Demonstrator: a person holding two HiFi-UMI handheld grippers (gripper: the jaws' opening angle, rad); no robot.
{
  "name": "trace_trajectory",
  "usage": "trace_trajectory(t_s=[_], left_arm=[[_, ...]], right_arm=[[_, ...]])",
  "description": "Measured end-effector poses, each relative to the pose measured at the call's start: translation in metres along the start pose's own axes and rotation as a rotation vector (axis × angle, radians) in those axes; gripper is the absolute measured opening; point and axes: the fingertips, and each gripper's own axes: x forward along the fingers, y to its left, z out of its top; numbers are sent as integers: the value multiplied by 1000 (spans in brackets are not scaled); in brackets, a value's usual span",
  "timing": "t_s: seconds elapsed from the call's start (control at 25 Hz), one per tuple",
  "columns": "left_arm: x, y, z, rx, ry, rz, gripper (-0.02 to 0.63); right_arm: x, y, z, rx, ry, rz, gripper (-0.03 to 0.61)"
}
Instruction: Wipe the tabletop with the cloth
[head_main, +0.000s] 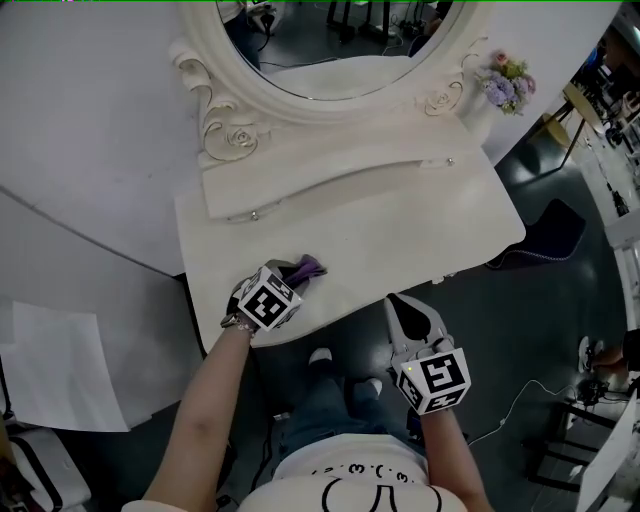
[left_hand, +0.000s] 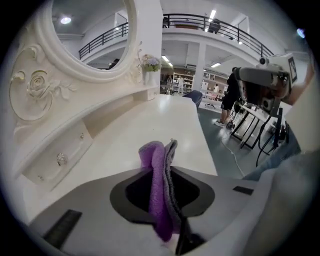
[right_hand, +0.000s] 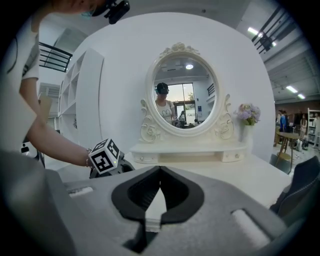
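Head view: left gripper sits at the front left part of the white tabletop, jaws pinching the purple cloth, which lies on the surface just ahead of the marker cube. Right gripper hangs off the table's front edge, over the dark floor, tips pointing toward the table and well apart from the cloth. Oval mirror and a small flower vase stand at the back. Left gripper view: left gripper jaws clamped on the cloth, a purple fold with a grey layer beside it standing upright between them, its top poking out past the tips; tabletop runs ahead, mirror to the left. Right gripper view: right gripper jaws pressed together at the tips, nothing between them, only bare tabletop showing through the gap; left gripper shows at the left, mirror straight ahead, vase to its right.
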Motion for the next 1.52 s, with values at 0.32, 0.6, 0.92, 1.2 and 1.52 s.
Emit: trace_trajectory(t_s=[0.32, 0.6, 0.92, 1.2, 1.52], left_arm=[[-13, -84, -8, -144, -48, -190, 83], [-12, -112, 14, -60, -35, -279, 83], [6, 5, 78, 155, -100, 91, 83], [47, 92, 103, 364, -58, 394, 83], [90, 135, 112, 476, 9, 563, 83]], right_arm=[[-12, 16, -7, 14, -2, 40, -2], [-11, 18, -9, 26, -6, 45, -2], [-12, 1, -18, 58, 17, -26, -2], [-12, -27, -35, 106, 55, -114, -2], [-7, -62, -45, 141, 80, -184, -2]])
